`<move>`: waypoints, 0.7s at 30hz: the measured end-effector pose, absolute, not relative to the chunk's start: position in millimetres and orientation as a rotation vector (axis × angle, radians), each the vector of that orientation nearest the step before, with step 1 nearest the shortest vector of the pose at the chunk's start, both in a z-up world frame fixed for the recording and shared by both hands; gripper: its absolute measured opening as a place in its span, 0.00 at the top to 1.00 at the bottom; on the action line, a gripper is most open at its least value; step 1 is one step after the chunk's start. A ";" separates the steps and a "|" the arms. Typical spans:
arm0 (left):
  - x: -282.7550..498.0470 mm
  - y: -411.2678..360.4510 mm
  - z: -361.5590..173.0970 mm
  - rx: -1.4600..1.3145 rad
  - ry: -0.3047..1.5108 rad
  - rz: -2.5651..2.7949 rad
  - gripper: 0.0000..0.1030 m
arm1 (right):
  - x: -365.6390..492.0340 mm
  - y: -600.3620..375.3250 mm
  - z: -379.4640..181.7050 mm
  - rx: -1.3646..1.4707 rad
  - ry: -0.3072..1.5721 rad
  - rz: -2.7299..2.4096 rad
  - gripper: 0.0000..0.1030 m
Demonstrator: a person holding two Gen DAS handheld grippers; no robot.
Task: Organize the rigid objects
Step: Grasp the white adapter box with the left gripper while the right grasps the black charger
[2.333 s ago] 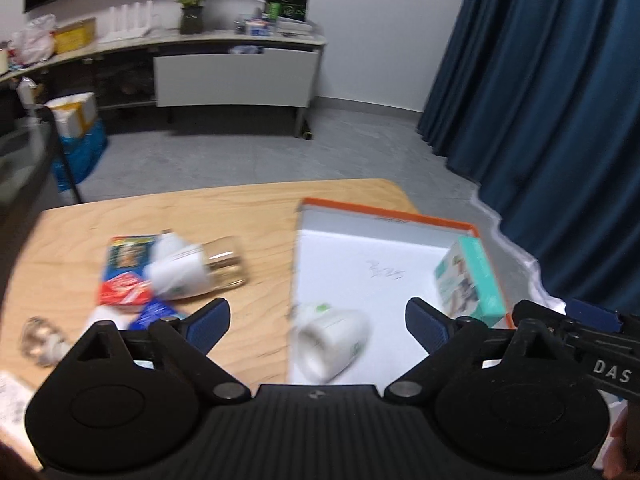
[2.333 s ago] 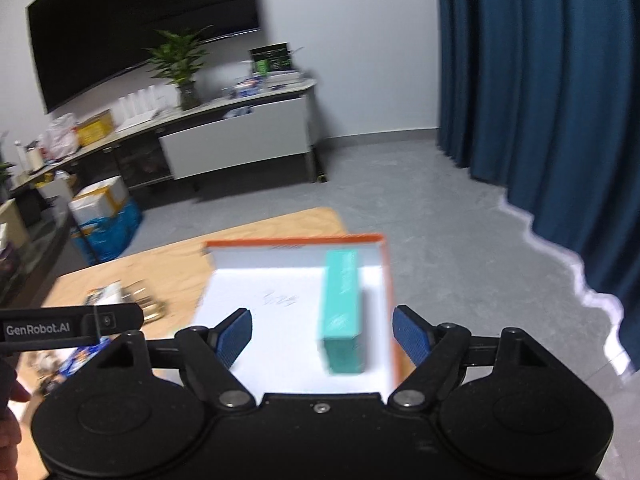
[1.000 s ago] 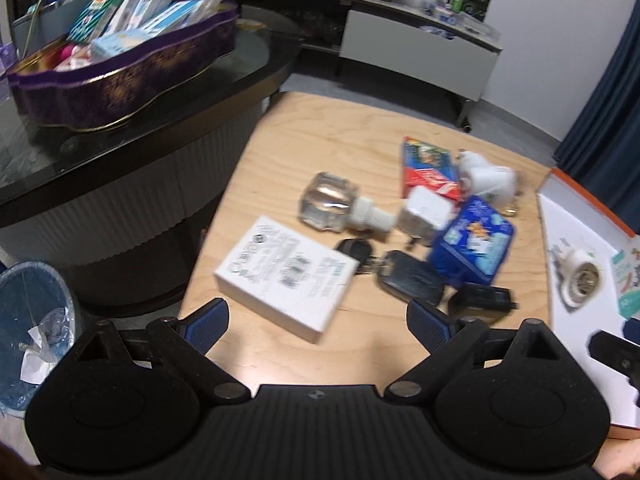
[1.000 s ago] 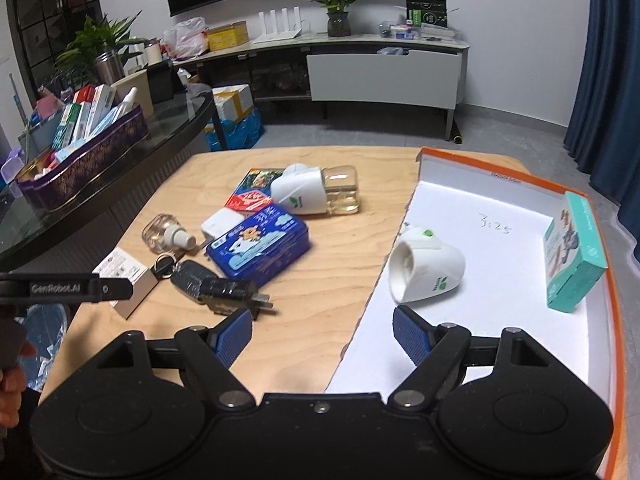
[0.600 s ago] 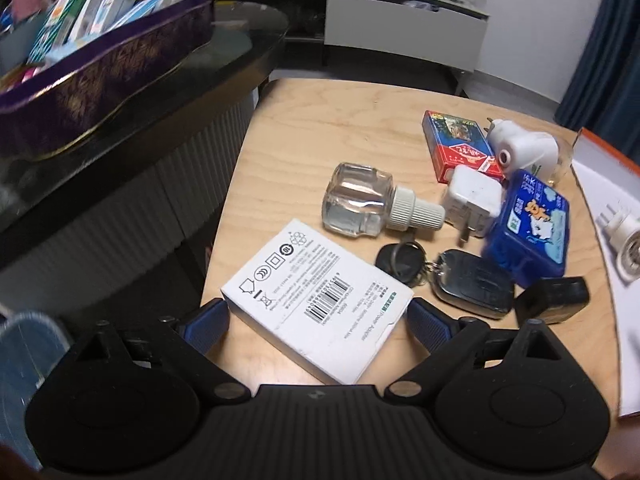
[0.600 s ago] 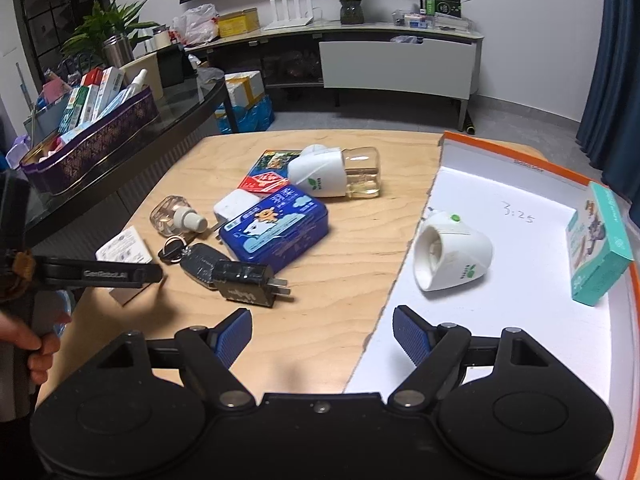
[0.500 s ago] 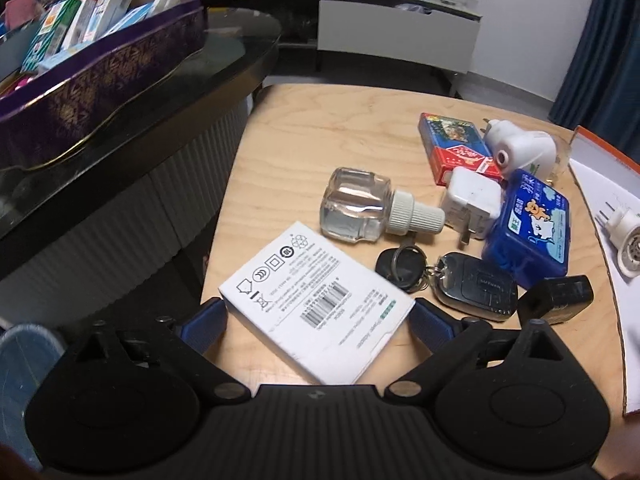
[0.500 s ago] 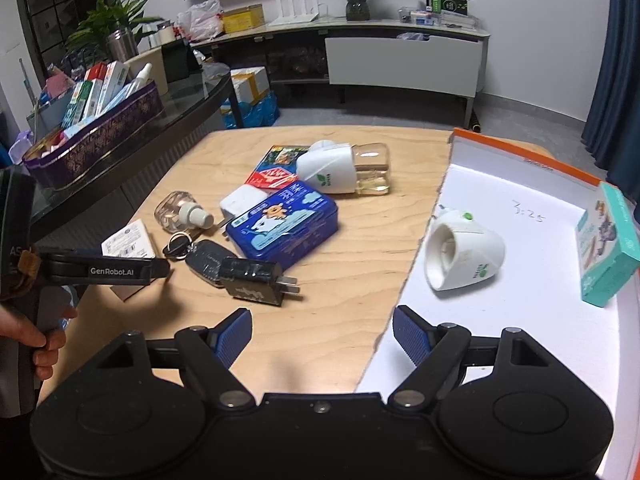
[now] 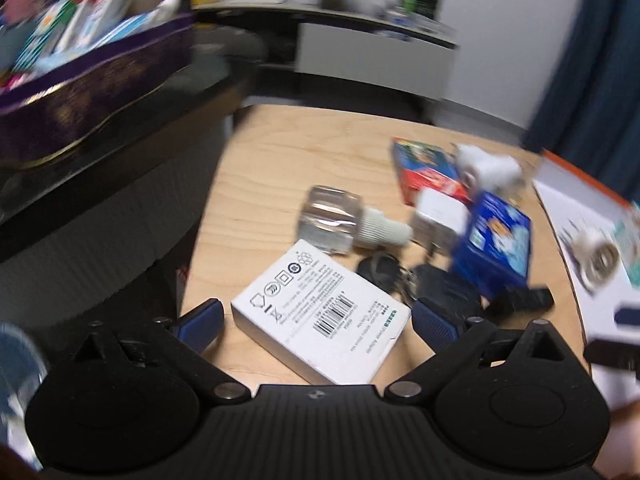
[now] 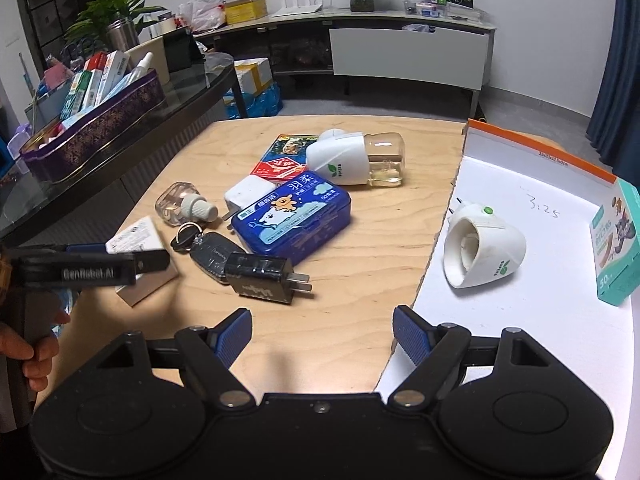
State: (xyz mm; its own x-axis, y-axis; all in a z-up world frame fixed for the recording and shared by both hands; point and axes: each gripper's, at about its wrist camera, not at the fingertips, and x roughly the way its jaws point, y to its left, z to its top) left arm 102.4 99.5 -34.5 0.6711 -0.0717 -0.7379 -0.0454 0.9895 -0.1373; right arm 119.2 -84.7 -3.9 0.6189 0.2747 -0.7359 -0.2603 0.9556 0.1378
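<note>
We held the left gripper [image 9: 316, 320] over the near left corner of the wooden table [image 10: 360, 240], its jaws spread wide and having just been opening further. The white box [image 9: 320, 312] with a barcode label lay between its two blue pads [image 9: 200, 320], with a gap on either side, so neither pad pressed on it. Just beyond the box from those fingers lay a clear glass bottle [image 9: 332, 216] with a ribbed white cap, on its side. To the right of the bottle, past the right finger, we saw a ring of keys with a black fob [image 9: 384, 268], a white plug adapter [image 9: 440, 208], a blue tin [image 9: 496, 244] and a black charger [image 9: 524, 300]; this view was blurred, so finer detail was lost.

Our right gripper [image 10: 322, 334] was open as well, with nothing between its pads, and bare tabletop lay under the gap. Ahead of its left finger lay the black charger [image 10: 260, 278] with its prongs pointing right, touching the key fob [image 10: 214, 258]. Farther ahead sat the blue tin [image 10: 294, 216], and beyond it a red card box [image 10: 284, 160] and a white vaporiser with an amber bottle [image 10: 356, 160]. Ahead of the right finger stood the orange-rimmed white tray [image 10: 540, 152], holding a white cone-shaped plug-in [image 10: 484, 248] and a teal box [image 10: 616, 240] at its far right side.
</note>
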 end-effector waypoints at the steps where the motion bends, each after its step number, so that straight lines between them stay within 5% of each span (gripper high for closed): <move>1: 104.5 98.9 -34.6 -0.165 0.832 -0.006 0.00 | 119.5 -85.0 -4.1 0.021 0.848 0.307 0.11; 15: 116.4 91.9 -45.4 -0.034 0.833 -0.007 0.00 | 117.6 -83.9 -1.9 0.024 0.842 0.321 0.11; 17: 114.1 88.4 -44.1 -0.012 0.823 -0.009 0.17 | 117.6 -81.2 -2.3 0.017 0.841 0.323 0.11; 21: 107.5 90.0 -38.4 -0.065 0.820 -0.050 0.23 | 120.3 -73.2 -6.8 0.017 0.849 0.330 0.11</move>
State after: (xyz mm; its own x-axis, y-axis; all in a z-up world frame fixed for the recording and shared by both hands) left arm 107.5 90.0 -38.4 0.6814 -0.0693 -0.7286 0.0192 0.9969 -0.0768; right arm 120.3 -73.2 -6.8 0.6128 0.2930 -0.7339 -0.2796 0.9490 0.1453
